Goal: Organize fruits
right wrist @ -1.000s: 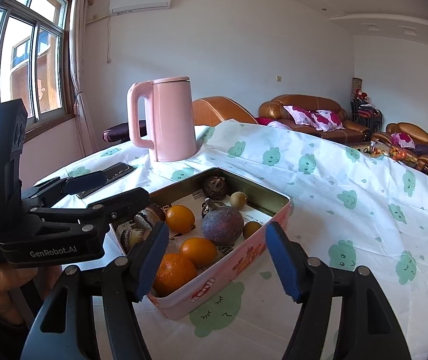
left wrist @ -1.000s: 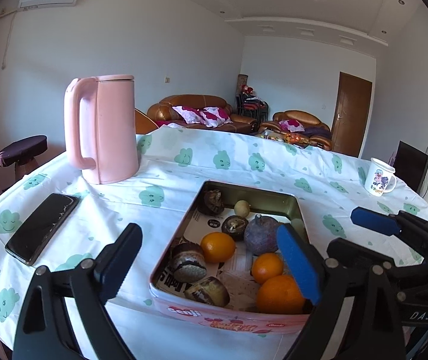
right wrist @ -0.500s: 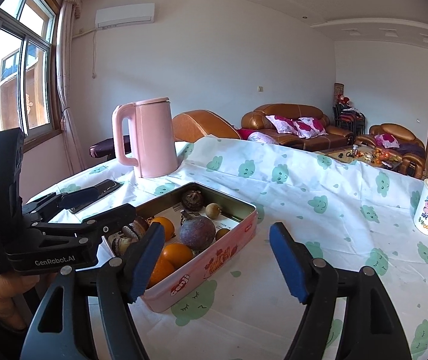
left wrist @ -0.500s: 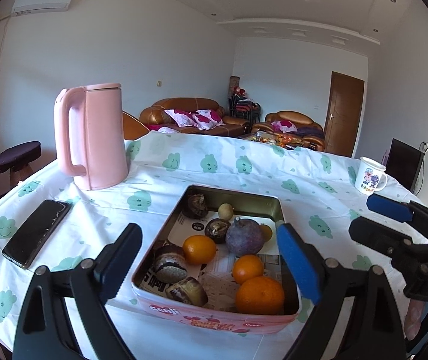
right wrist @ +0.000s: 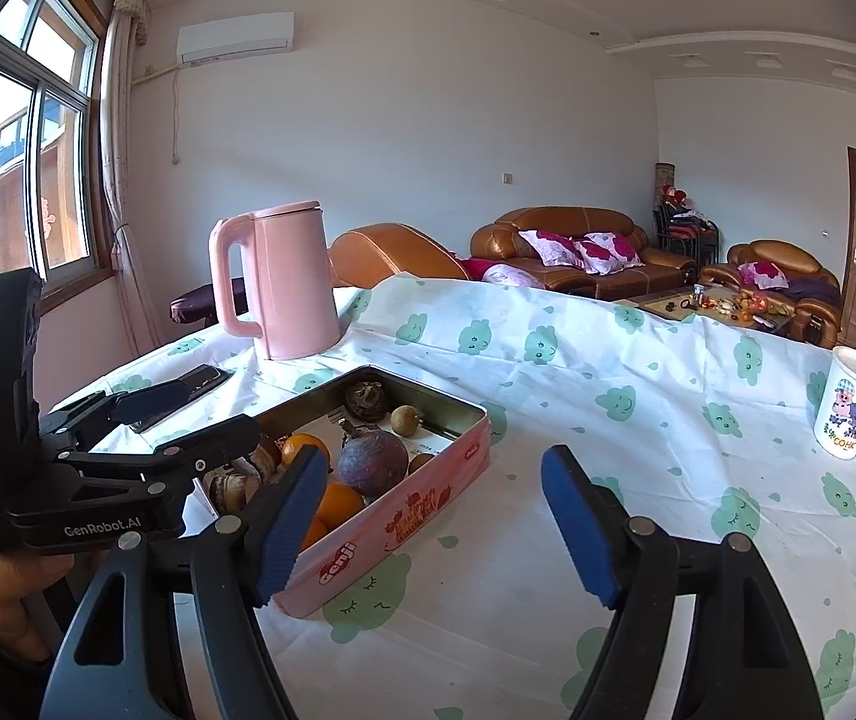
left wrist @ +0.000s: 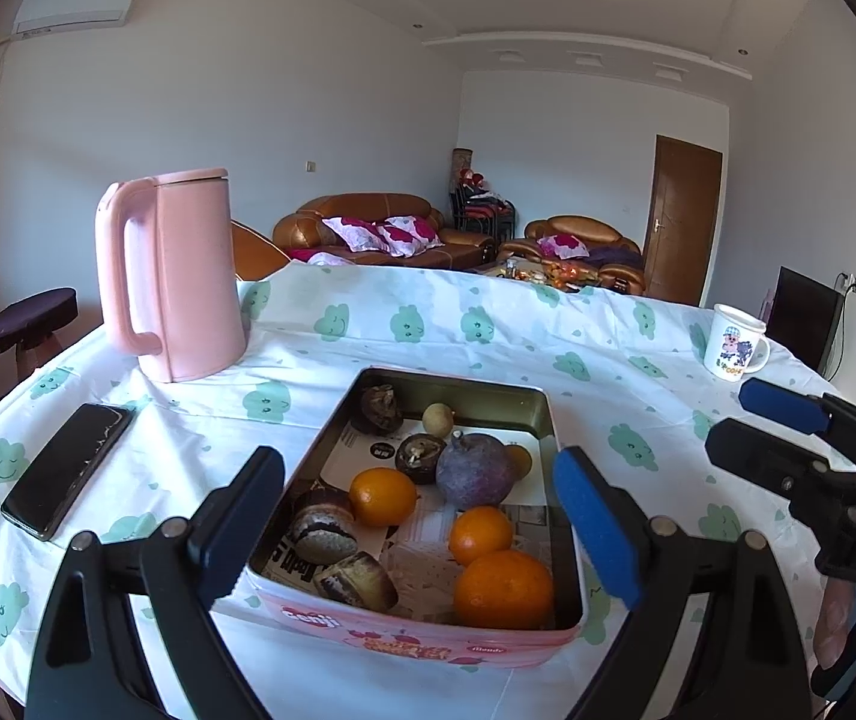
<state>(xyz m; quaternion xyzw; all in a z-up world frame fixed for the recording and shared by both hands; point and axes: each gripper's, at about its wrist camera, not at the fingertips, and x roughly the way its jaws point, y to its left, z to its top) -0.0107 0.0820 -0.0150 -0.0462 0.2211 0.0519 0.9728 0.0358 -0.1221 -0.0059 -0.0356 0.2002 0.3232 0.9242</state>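
- Left gripper point(left wrist: 419, 531): jaws spread wide, nothing between them; low centre of the left wrist view, framing the near end of the tin. Over the last second it has drawn back and up, so the tin now sits smaller and more centred than it did.
- Right gripper point(right wrist: 431, 525): jaws wide, empty; bottom centre of its own view, over bare tablecloth point(right wrist: 638, 420) just beside the tin's long side. It too has retreated; more cloth shows, and the mug point(right wrist: 854, 402) has come in at the right edge.
- Tin point(left wrist: 404, 639): pink, open, centre of frame; it has not shifted on the table.
- Contents, all inside the tin: three oranges, the largest point(left wrist: 503, 588) at the near right corner; a purple fruit point(left wrist: 475, 469) mid-tin; a small yellowish fruit point(left wrist: 437, 419) toward the far end; several dark brown pieces on the left side.
- Kettle point(left wrist: 173, 273), pink, upper left; phone point(left wrist: 68, 468), left edge. Both well apart from the tin.
- Judgement: with every fruit boxed and both tools backing off empty, the sorting looks finished or nearly so.
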